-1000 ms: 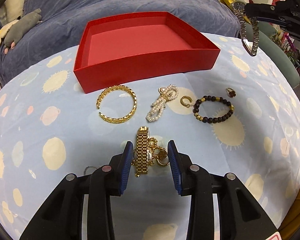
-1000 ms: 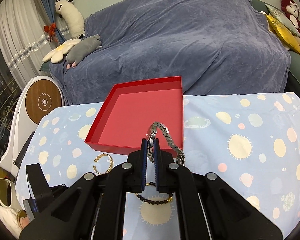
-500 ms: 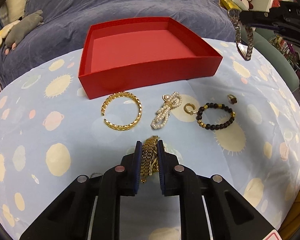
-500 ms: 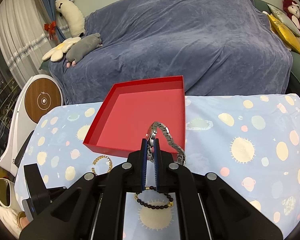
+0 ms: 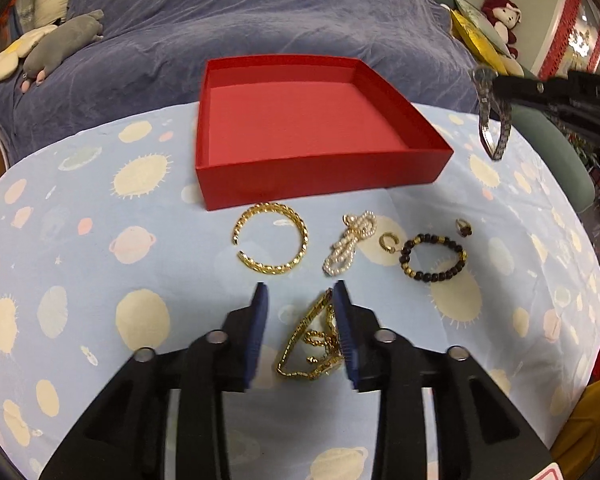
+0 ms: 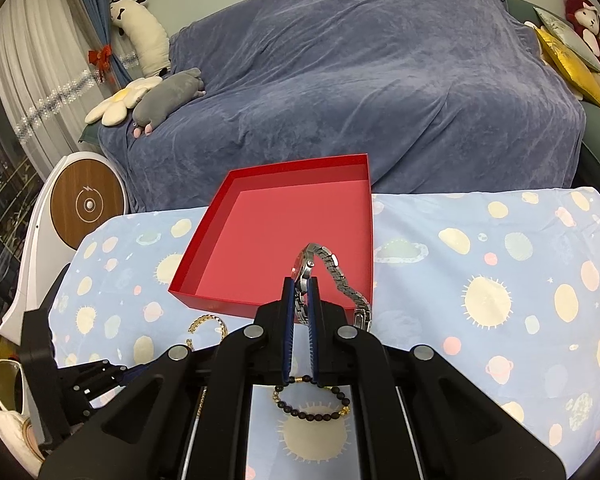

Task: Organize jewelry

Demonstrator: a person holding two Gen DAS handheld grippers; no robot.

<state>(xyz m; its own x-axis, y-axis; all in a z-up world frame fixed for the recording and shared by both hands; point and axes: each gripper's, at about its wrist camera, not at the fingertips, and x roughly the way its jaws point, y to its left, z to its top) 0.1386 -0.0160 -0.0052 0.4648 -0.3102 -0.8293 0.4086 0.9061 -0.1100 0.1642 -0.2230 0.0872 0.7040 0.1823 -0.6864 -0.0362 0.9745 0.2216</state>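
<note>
An empty red box [image 5: 404,168] stands at the back of the table; it also shows in the right wrist view [image 6: 204,300]. My left gripper [image 5: 300,300] is open above a crumpled gold watch [image 5: 312,344], which lies on the cloth against the right finger. In front of the box lie a gold bangle [image 5: 271,238], a pearl bow [image 5: 350,242], a small gold ring [image 5: 388,241], a black bead bracelet [image 5: 434,257] and a dark ring [image 5: 463,227]. My right gripper [image 6: 300,284] is shut on a silver watch [image 6: 332,268], held in the air over the box's near right corner.
The table has a light blue cloth with planets and suns [image 5: 80,260]. A sofa under a blue-grey cover [image 6: 360,92] stands behind it, with plush toys [image 6: 156,96] and cushions. A white and wood round device [image 6: 86,204] stands at the left.
My left gripper was shut on the gold watch half a second ago; now it is open and the watch lies bunched on the cloth. The right gripper with the silver watch has barely moved.
</note>
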